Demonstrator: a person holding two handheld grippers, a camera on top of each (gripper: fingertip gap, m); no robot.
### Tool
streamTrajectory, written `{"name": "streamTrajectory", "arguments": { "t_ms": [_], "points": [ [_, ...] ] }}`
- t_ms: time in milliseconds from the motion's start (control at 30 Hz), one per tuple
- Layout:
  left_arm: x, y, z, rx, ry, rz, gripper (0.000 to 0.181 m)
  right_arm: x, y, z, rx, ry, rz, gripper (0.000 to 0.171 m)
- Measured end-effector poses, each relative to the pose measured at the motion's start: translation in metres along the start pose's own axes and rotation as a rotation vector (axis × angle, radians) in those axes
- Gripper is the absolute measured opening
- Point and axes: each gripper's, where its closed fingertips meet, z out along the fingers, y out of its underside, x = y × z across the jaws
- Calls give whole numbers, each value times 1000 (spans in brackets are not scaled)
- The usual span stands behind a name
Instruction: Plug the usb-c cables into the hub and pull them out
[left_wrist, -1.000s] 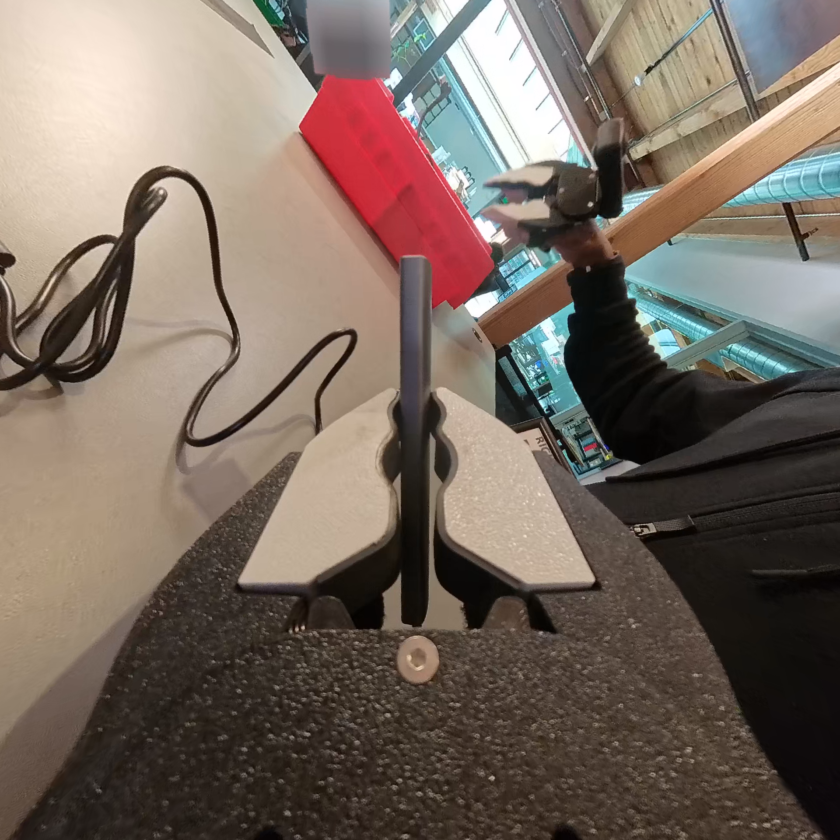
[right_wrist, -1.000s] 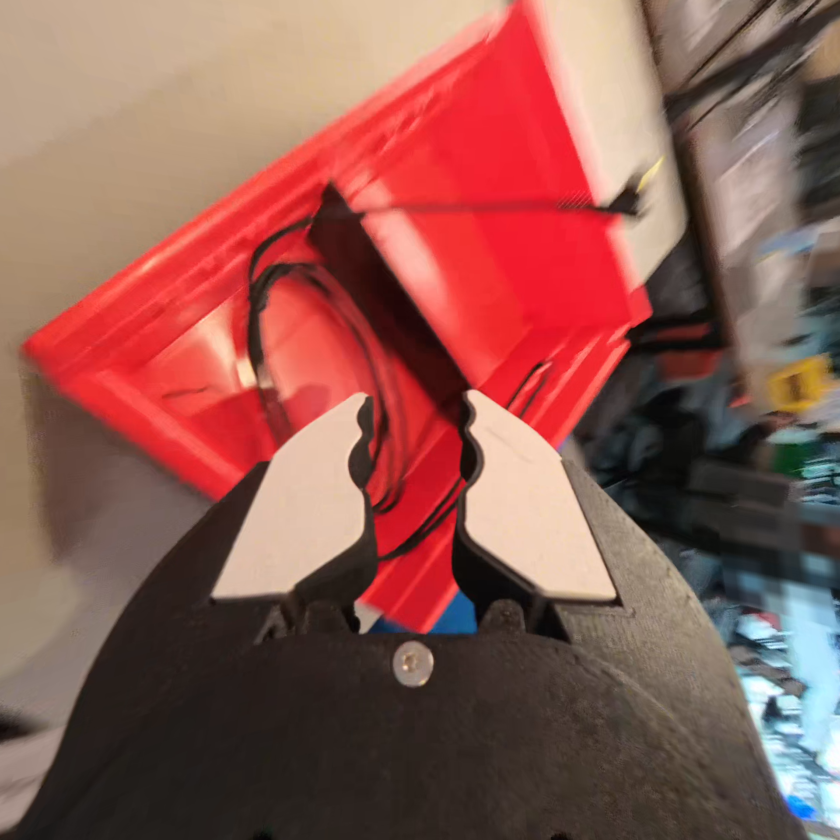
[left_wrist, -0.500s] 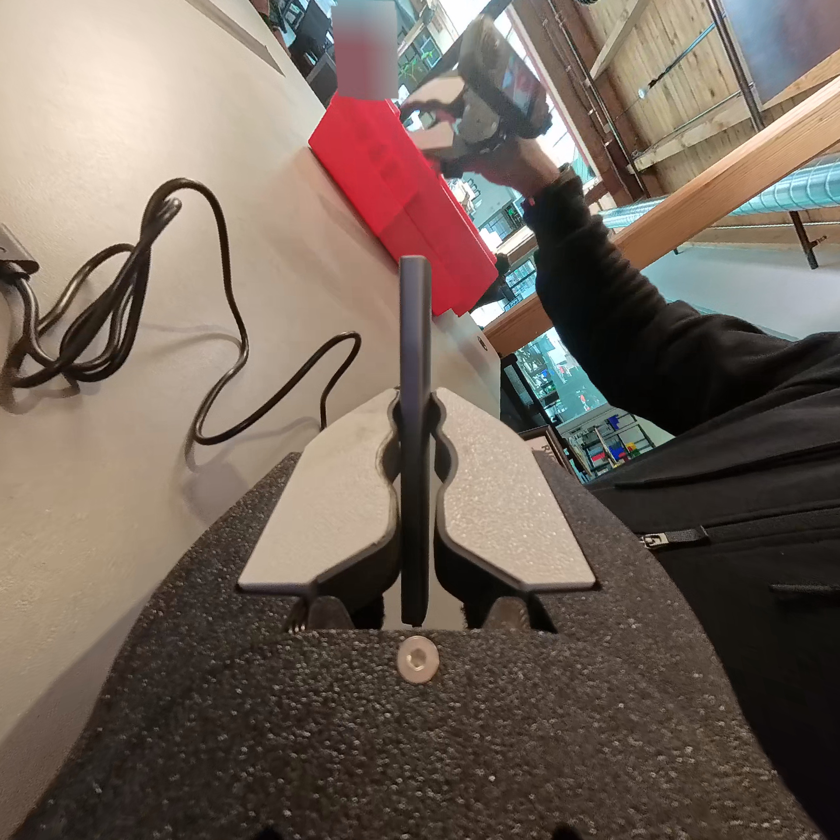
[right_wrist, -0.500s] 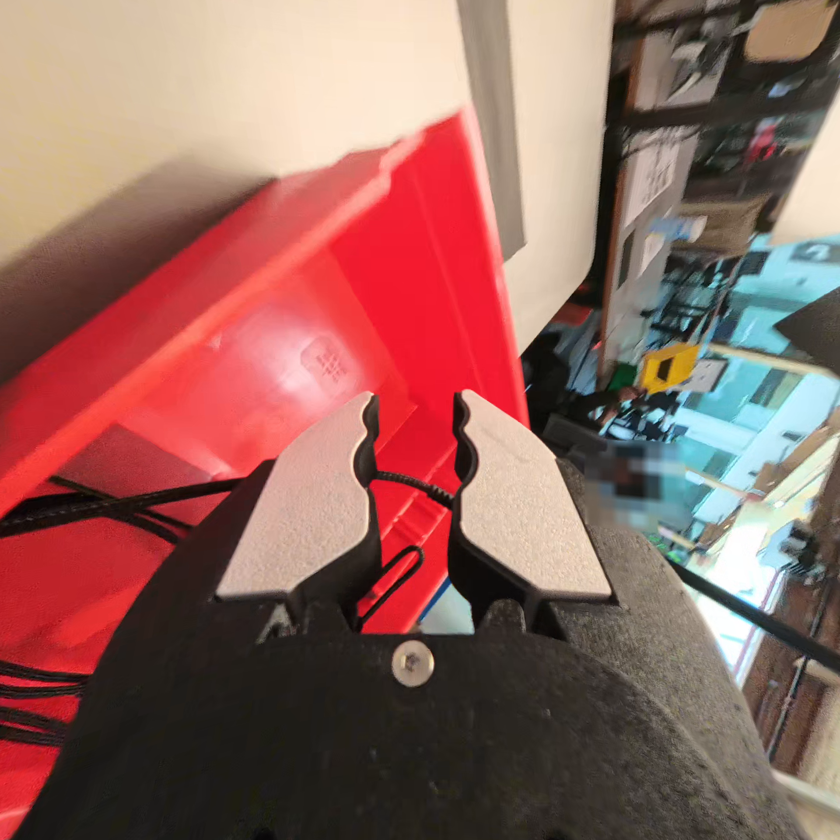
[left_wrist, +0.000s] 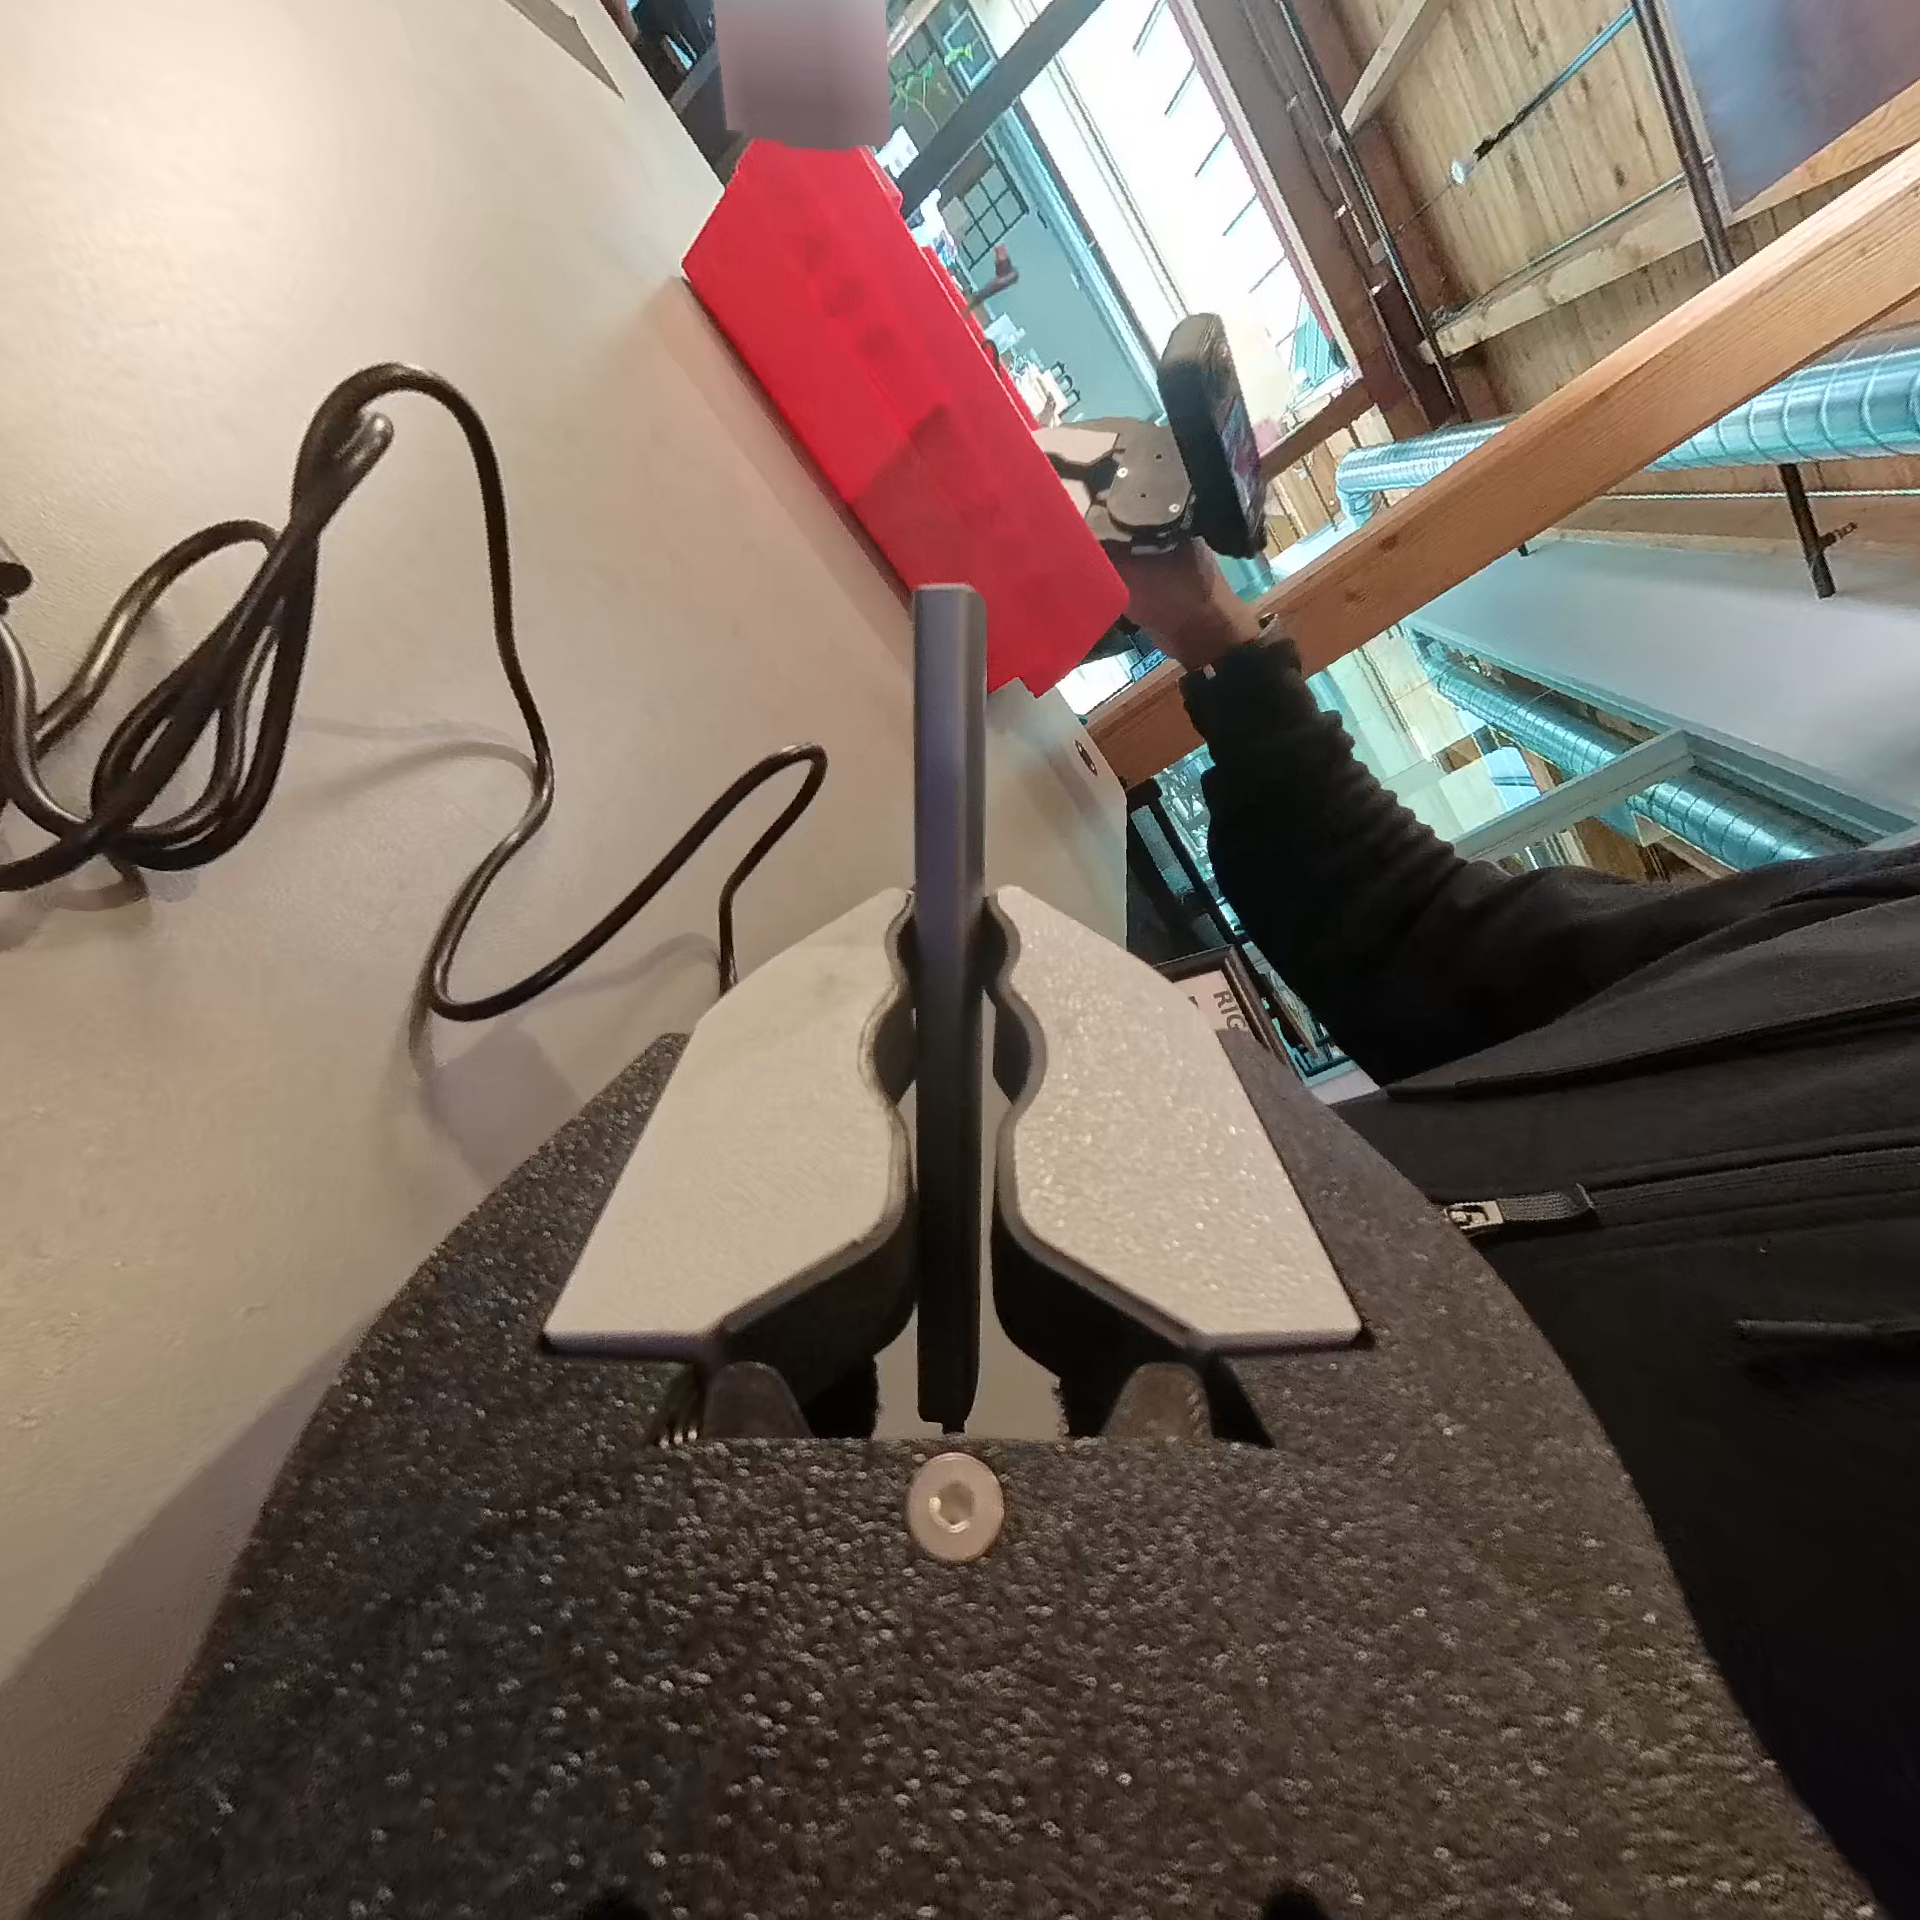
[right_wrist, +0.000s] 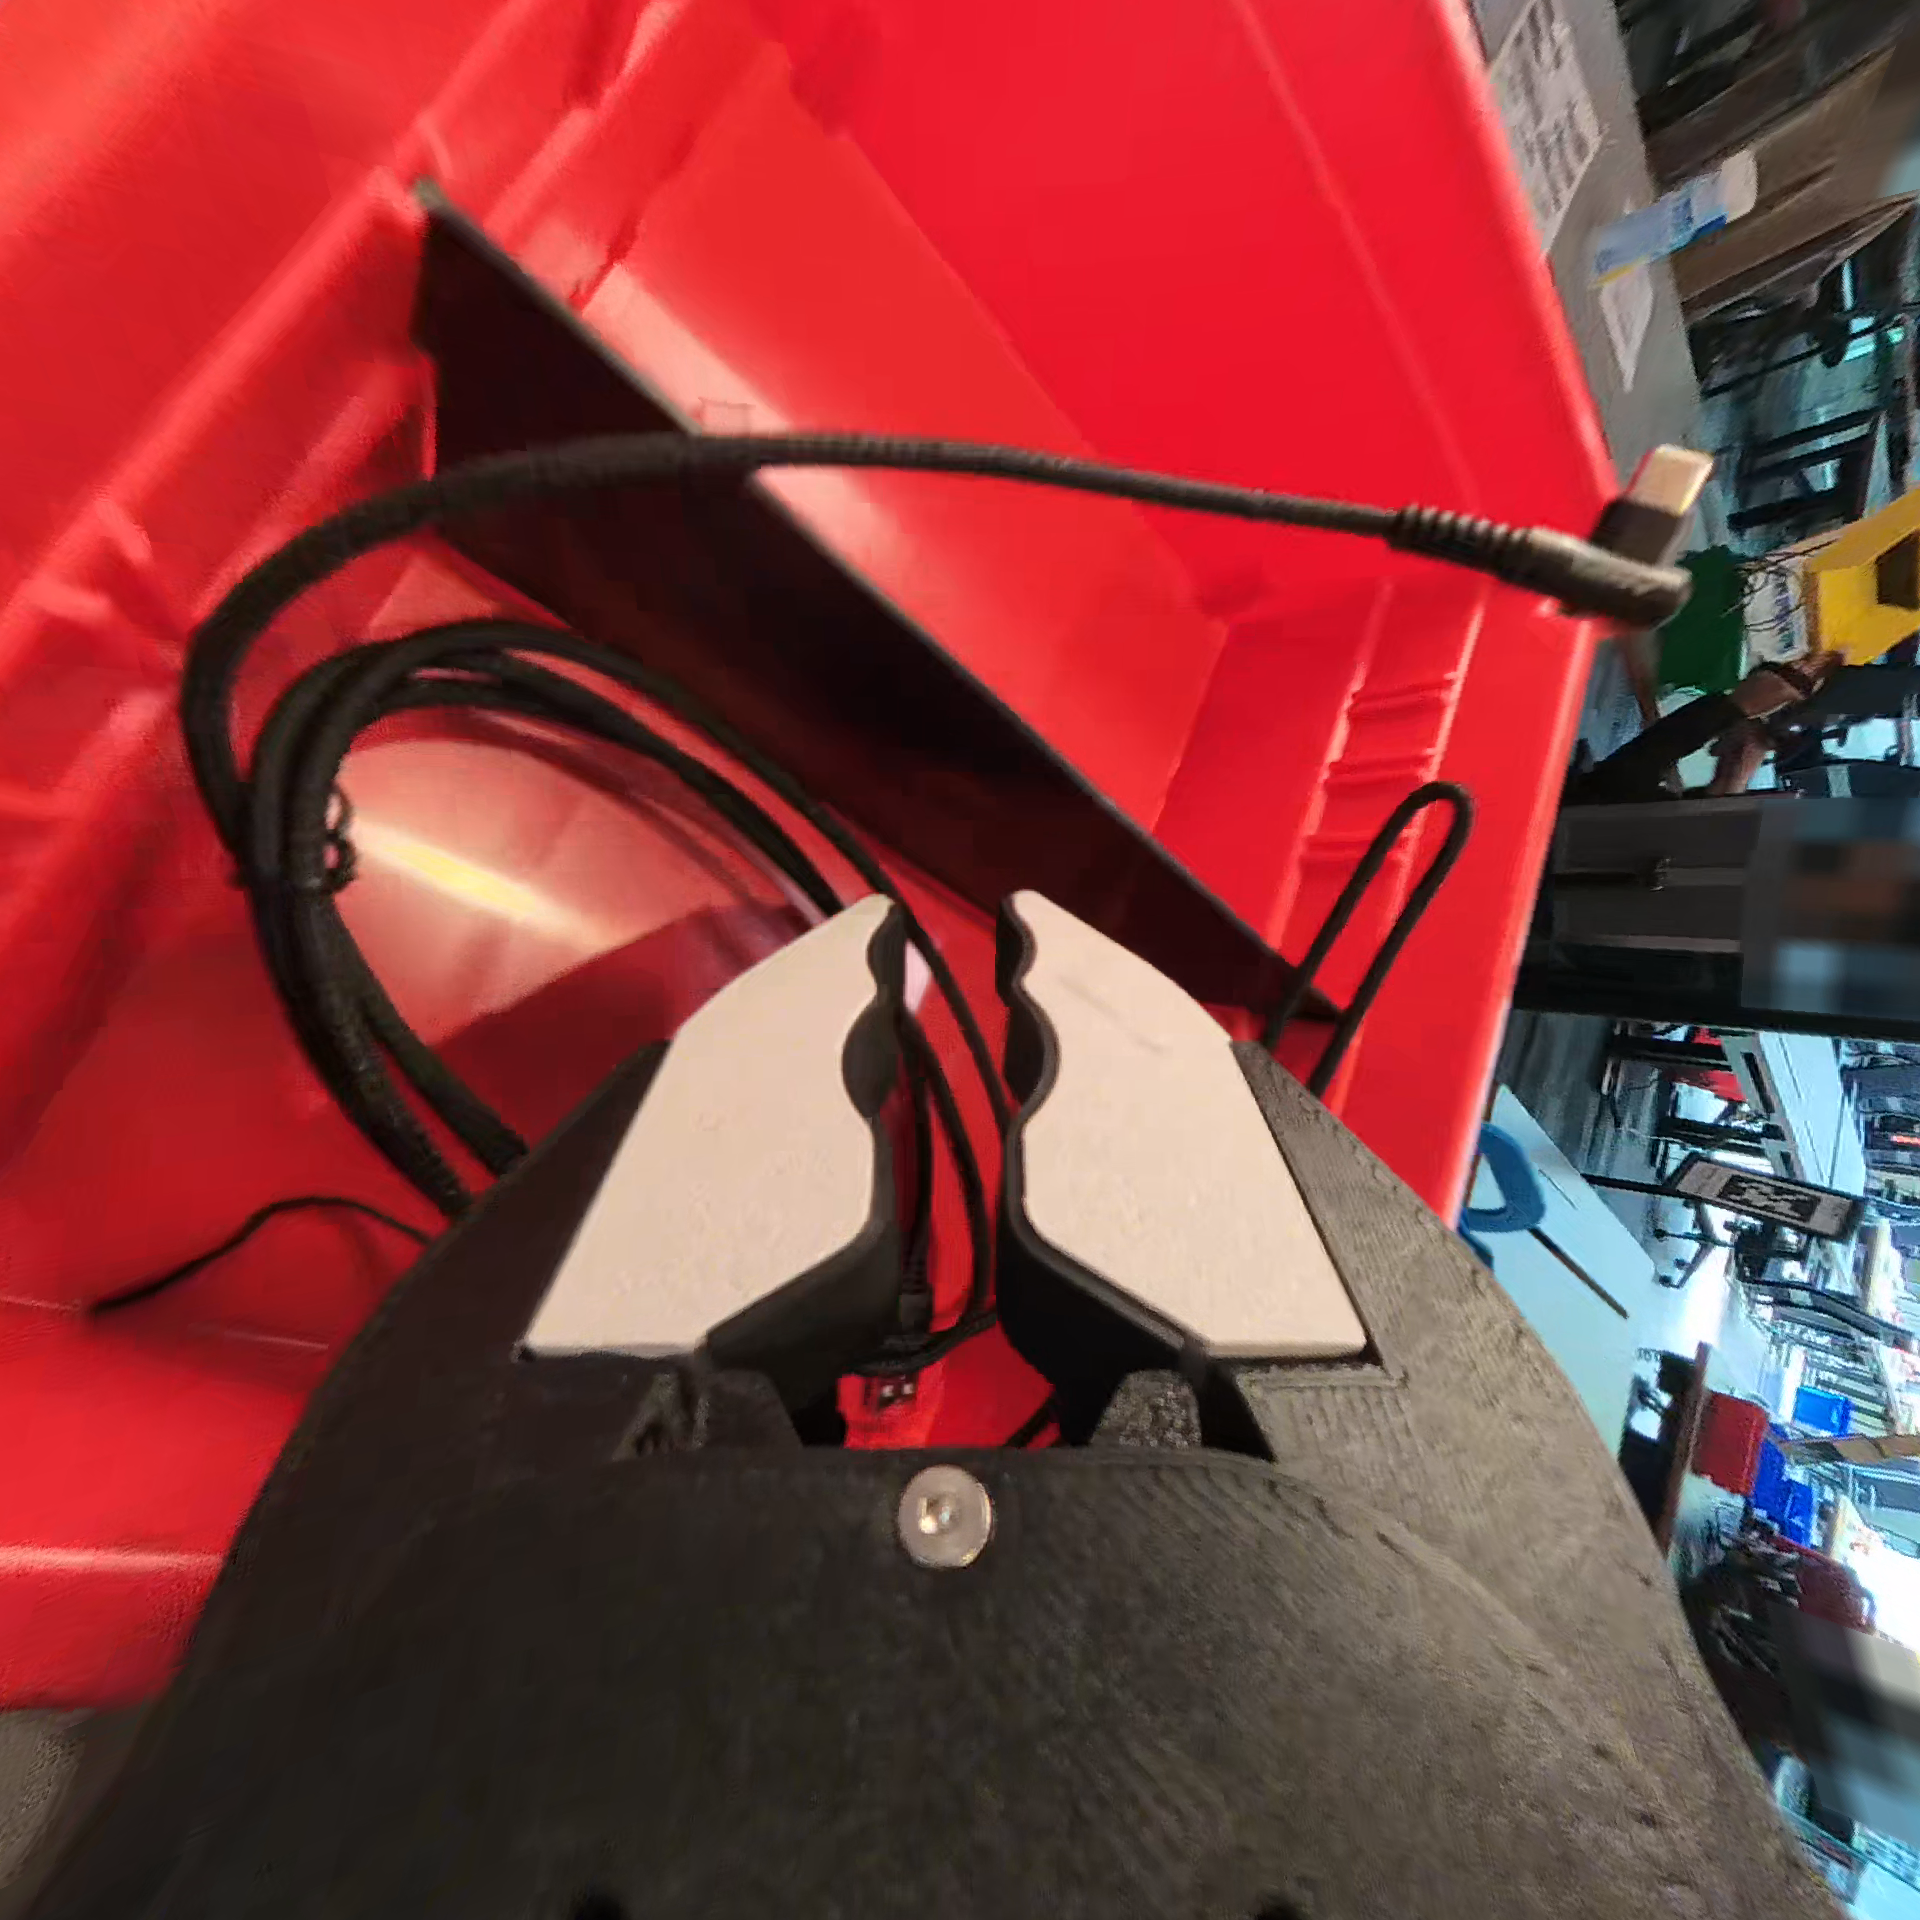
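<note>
My left gripper (left_wrist: 948, 906) is shut on the hub (left_wrist: 945, 727), a thin dark grey slab seen edge-on that sticks out past the fingertips. The hub's black lead (left_wrist: 520, 717) trails onto the table. My right gripper (right_wrist: 951, 914) hangs over the red bin (right_wrist: 1143, 260), its jaws a little apart. Thin black braided cable strands (right_wrist: 935, 1122) run through the gap, and I see no clamping. One braided cable (right_wrist: 935, 462) arches up and ends in an angled usb-c plug (right_wrist: 1652, 520) in the air. In the left wrist view the right gripper (left_wrist: 1086, 468) is at the bin's open top.
The red bin (left_wrist: 894, 416) stands at the table's far edge and has a black divider (right_wrist: 779, 644). A tangle of black cable (left_wrist: 187, 707) lies on the pale table (left_wrist: 260, 1091) at the left. A person's dark sleeve (left_wrist: 1351, 883) reaches across on the right. Left tips to right tips: about 50 cm.
The right gripper swung to the bin's far end, then back toward its near end, low over the cables, and its jaws narrowed. The left gripper still holds the hub, barely moved.
</note>
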Motion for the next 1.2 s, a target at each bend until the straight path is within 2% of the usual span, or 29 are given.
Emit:
{"name": "streamTrajectory", "arguments": {
  "t_ms": [133,267,400,467,533,600,700,733,767,800,867,1067,1133,1200],
  "points": [
    [1,1,0,-1,8,3,10,-5,6,-4,23,24,-17,20],
    [2,2,0,-8,7,8,10,27,-34,-30,196,76,-116,26],
    [2,5,2,-27,4,14,10,64,-56,-33,114,42,-415,58],
    [2,5,2,-29,2,16,10,89,-57,-26,16,0,-460,78],
    [3,4,1,-22,-1,22,9,106,-61,-17,-23,-72,-423,82],
    [3,3,0,-6,-3,25,10,104,-65,-7,-26,-167,-431,77],
    [4,1,-3,20,-3,28,9,92,-53,14,-128,-234,-546,63],
    [4,1,-4,27,-3,30,9,88,-49,20,-162,-241,-577,52],
    [5,0,-4,33,-2,32,9,86,-44,24,-190,-231,-600,33],
    [5,0,-5,38,-3,32,9,85,-38,27,-216,-222,-616,29],
    [5,-1,-6,46,-7,34,9,77,-22,23,-263,-246,-619,25],
    [4,-4,-8,69,-2,29,9,42,28,-19,-234,-252,-578,21],
    [3,-4,-6,61,-1,25,9,12,48,-17,-243,-313,-574,21],
    [2,-3,-3,38,-6,23,10,-2,66,-3,-306,-272,-620,18]
  ]
}}
